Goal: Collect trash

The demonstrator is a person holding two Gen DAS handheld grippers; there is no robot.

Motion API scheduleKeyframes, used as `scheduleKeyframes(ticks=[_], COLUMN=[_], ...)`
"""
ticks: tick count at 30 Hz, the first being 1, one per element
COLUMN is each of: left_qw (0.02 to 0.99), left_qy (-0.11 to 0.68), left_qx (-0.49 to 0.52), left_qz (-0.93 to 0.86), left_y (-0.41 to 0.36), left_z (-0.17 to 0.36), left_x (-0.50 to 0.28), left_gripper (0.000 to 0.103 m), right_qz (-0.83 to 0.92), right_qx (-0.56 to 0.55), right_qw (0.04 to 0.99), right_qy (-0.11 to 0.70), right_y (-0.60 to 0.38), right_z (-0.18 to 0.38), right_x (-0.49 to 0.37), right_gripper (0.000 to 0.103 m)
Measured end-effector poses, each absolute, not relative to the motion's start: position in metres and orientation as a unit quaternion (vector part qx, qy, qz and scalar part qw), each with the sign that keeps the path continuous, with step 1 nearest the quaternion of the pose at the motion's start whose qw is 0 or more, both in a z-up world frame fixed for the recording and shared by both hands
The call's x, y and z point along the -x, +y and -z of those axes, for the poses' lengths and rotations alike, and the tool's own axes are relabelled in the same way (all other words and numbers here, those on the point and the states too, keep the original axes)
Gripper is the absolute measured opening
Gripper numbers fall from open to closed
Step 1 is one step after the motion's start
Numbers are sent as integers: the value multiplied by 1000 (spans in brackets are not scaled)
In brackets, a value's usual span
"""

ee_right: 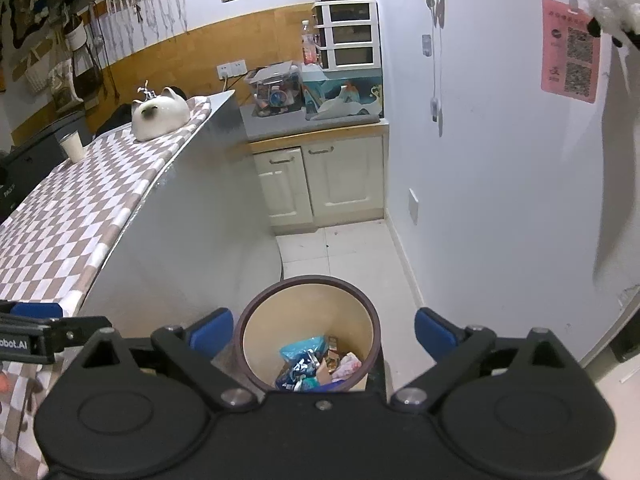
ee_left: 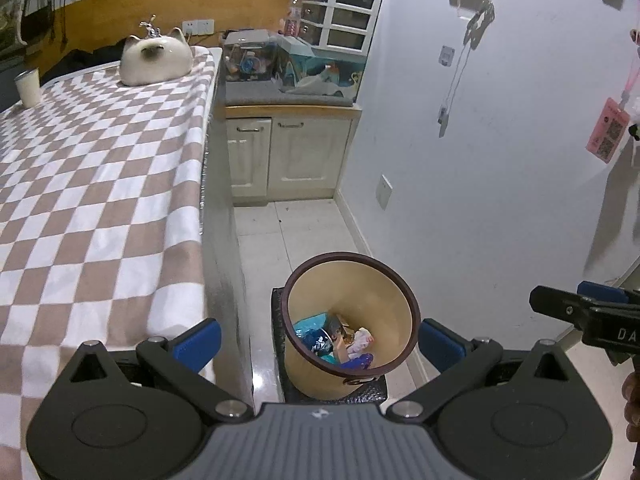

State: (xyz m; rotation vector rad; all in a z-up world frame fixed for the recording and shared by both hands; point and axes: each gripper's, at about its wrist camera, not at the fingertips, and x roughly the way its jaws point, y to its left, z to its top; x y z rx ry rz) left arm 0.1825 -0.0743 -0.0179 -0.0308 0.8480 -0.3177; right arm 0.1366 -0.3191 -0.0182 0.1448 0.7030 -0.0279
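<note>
You hold your left gripper (ee_left: 320,340) and right gripper (ee_right: 324,332) both spread wide, gripping nothing, above the tan round dark-rimmed plastic bin (ee_left: 394,300) of crumpled wrappers (ee_left: 332,340) beside the checkered-cloth counter (ee_left: 100,168).

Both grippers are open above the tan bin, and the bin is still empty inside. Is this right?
Not quite: the tan bin is not empty; the right wrist view shows wrappers lying at its bottom. Both the left gripper and the right gripper are open above it.

Dim, cool indoor light; fisheye bends the edges, corners vignetted black, slight softness.
</note>
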Motion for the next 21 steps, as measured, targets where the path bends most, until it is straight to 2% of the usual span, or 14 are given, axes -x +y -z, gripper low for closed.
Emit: scheduleKeyframes(ticks=[4,21], left_qw=[905,918], left_qy=[401,383], left_qx=[14,9], left_qz=[140,107], left_y=[-67,-45], left_z=[17,22], left_x=[-170,-133], left_gripper=[103,103], right_qz=[16,8], right_qx=[-75,-46], right_qw=[939,946], right_qy=[337,322], right_y=[-315,-291], right_z=[17,13], right_x=[-125,-99], right_gripper=[103,103])
